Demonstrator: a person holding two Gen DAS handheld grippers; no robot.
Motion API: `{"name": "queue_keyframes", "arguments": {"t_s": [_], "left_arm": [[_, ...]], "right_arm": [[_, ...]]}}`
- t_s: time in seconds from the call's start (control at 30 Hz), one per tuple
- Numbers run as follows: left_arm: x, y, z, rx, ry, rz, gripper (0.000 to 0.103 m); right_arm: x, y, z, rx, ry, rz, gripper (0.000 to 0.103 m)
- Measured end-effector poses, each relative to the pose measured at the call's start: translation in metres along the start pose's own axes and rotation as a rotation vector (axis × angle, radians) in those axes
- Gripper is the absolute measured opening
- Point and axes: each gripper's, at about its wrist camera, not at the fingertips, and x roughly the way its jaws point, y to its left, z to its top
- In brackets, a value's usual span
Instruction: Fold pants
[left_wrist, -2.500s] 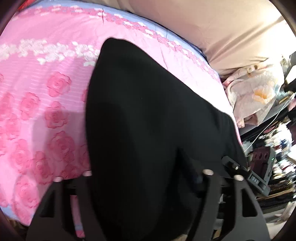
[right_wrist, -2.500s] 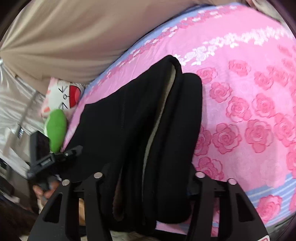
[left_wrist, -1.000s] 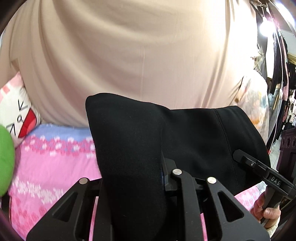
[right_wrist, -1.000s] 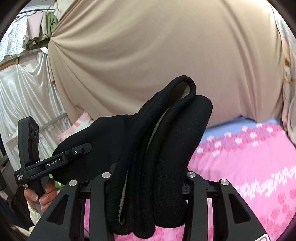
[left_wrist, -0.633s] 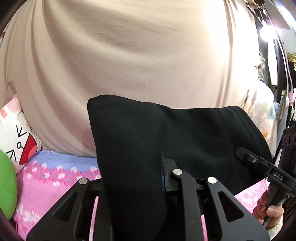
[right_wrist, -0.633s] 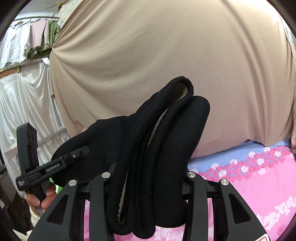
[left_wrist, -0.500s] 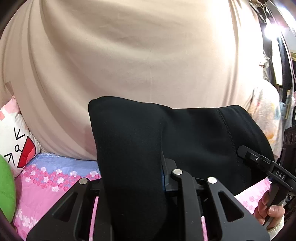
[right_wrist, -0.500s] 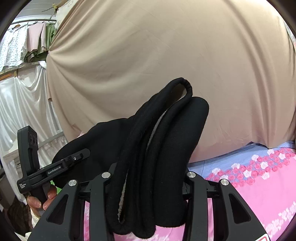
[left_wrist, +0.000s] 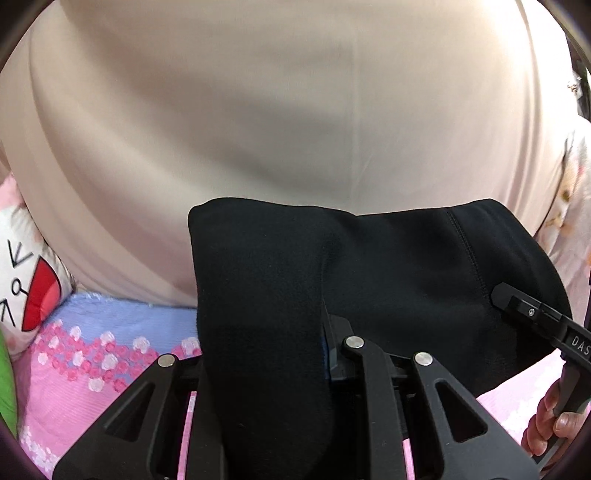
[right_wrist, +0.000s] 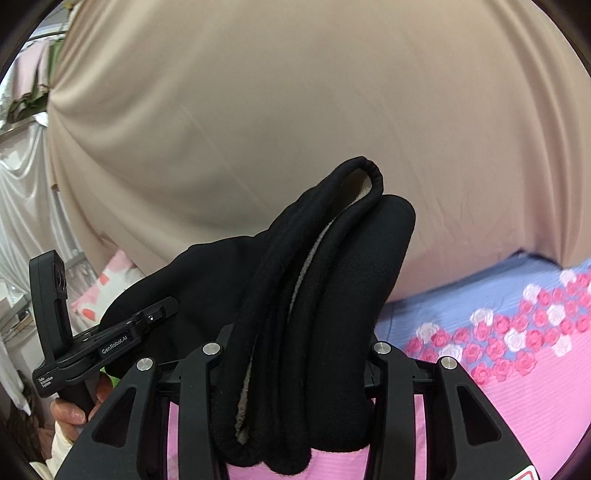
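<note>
I hold the black pants (left_wrist: 280, 295) lifted above the bed (right_wrist: 517, 387), each hand-held gripper clamped on an end: left (left_wrist: 266, 369), right (right_wrist: 295, 354), so the fabric hangs clear for the next fold.

Black pants (left_wrist: 388, 280), thick fleece with pale fuzzy lining (right_wrist: 310, 258) showing at the bunched edge. Doubled over in several layers, held up clear of the bed, stretched between my two tongs, each clamping one end.
</note>
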Motion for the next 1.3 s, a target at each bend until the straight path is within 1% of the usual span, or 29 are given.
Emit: {"name": "queue_keyframes", "arguments": {"t_s": [0.13,0.43,0.63,0.67,0.7,0.77,0.87,0.9,1.0,1.07,1.1,1.13,1.17,1.2,1.27,1.3], "left_arm": [[0.037,0.002,-0.014,0.003,0.063,0.005,0.019],[0.089,0.002,-0.041,0.005,0.157,0.0,0.019],[0.124,0.005,-0.066,-0.017,0.246,-0.02,0.019],[0.128,0.005,-0.071,-0.015,0.249,-0.01,0.019],[0.128,0.004,-0.074,-0.002,0.234,0.002,0.02],[0.125,-0.003,-0.077,0.015,0.217,0.003,0.02],[0.126,-0.005,-0.081,0.029,0.217,0.014,0.021],[0.127,-0.005,-0.083,0.031,0.218,0.019,0.022],[0.13,-0.003,-0.086,0.023,0.231,0.037,0.029],[0.131,0.008,-0.088,-0.022,0.248,0.025,0.038],[0.131,0.02,-0.089,-0.057,0.261,0.025,0.05],[0.123,0.03,-0.088,-0.083,0.263,0.037,0.061],[0.116,0.039,-0.087,-0.099,0.255,0.063,0.062],[0.104,0.048,-0.086,-0.109,0.235,0.098,0.063],[0.081,0.062,-0.08,-0.141,0.204,0.131,0.066],[0.071,0.064,-0.076,-0.168,0.193,0.123,0.066]], "right_arm": [[0.028,-0.018,-0.016,0.026,0.049,-0.022,0.038],[0.071,-0.054,-0.046,0.074,0.144,-0.068,0.038],[0.097,-0.074,-0.072,0.1,0.221,-0.097,0.038],[0.101,-0.078,-0.076,0.104,0.235,-0.109,0.038],[0.104,-0.081,-0.079,0.103,0.243,-0.113,0.038],[0.107,-0.087,-0.083,0.121,0.257,-0.108,0.039],[0.111,-0.093,-0.085,0.143,0.273,-0.114,0.04],[0.112,-0.094,-0.086,0.141,0.28,-0.124,0.042],[0.116,-0.09,-0.087,0.139,0.319,-0.146,0.054],[0.12,-0.094,-0.089,0.167,0.36,-0.153,0.06],[0.117,-0.099,-0.089,0.193,0.38,-0.161,0.067],[0.111,-0.102,-0.088,0.204,0.385,-0.191,0.074],[0.104,-0.104,-0.086,0.205,0.377,-0.226,0.076],[0.089,-0.102,-0.081,0.189,0.349,-0.27,0.077],[0.064,-0.09,-0.071,0.136,0.268,-0.345,0.076],[0.055,-0.078,-0.065,0.096,0.243,-0.35,0.058]]}}
